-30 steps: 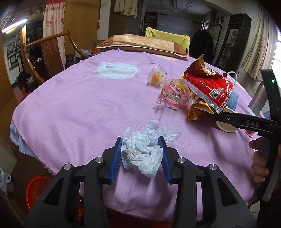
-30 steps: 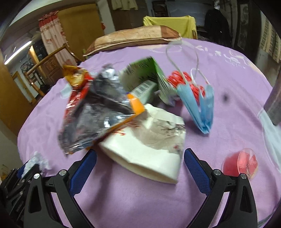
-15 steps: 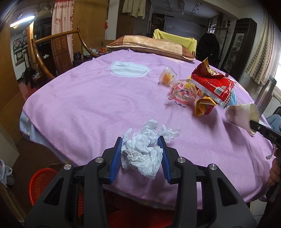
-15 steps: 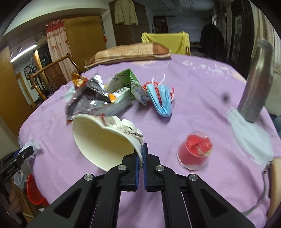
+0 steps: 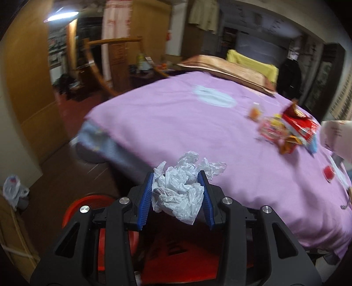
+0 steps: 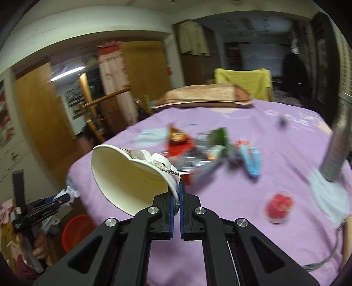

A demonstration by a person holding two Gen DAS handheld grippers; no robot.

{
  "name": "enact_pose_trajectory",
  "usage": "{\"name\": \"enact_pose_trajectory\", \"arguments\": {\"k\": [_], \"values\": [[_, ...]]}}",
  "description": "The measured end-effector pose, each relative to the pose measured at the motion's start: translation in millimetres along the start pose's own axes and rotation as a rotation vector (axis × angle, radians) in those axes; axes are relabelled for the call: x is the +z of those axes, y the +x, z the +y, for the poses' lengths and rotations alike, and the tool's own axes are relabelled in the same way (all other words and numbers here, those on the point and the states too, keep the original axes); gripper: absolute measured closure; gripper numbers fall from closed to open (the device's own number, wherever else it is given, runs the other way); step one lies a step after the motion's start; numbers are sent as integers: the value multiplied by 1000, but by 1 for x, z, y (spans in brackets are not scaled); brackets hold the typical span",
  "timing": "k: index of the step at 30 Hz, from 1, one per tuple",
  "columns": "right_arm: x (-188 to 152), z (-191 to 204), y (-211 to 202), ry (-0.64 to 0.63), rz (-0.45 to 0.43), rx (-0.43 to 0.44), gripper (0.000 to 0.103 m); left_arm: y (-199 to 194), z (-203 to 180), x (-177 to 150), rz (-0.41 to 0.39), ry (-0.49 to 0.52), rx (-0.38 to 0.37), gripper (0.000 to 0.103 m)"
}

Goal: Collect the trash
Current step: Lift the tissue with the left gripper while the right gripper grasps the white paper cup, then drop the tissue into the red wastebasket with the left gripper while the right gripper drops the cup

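The room I work in is dim and warm-toned. The one strong light is a ceiling tube (image 5: pixel 62 15), far above and left of the table (image 5: pixel 176 123); it flares white in my left view and shows as a smeared streak in my right view. Both views are motion-blurred: the wrappers (image 6: pixel 198 154) on the table smear, while my own gripper bodies stay sharp. The fisheye bends walls and doorways, and black corners ring each frame. Under the table's near edge it is deep shadow.
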State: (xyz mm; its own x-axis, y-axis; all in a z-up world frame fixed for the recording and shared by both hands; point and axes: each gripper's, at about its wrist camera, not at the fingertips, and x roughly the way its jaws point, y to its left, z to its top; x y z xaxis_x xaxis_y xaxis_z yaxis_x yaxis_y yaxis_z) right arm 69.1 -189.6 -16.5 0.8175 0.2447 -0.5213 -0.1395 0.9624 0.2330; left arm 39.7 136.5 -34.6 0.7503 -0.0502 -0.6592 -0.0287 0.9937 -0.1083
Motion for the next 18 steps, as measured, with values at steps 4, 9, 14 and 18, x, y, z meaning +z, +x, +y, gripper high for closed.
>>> {"name": "enact_pose_trajectory", "arguments": {"k": [4,9,14,18], "values": [[1,37,14,-54,45,81,99,5,51,-5,42,-75,87,61],[-2,94,42,-122,121,170,99,21,102,-17,160,-140,176,28],[-9,150,74,-208,212,252,99,16,136,-23,128,-211,260,9],[-19,196,97,-272,293,307,99,4,163,-24,68,-268,352,7]]}}
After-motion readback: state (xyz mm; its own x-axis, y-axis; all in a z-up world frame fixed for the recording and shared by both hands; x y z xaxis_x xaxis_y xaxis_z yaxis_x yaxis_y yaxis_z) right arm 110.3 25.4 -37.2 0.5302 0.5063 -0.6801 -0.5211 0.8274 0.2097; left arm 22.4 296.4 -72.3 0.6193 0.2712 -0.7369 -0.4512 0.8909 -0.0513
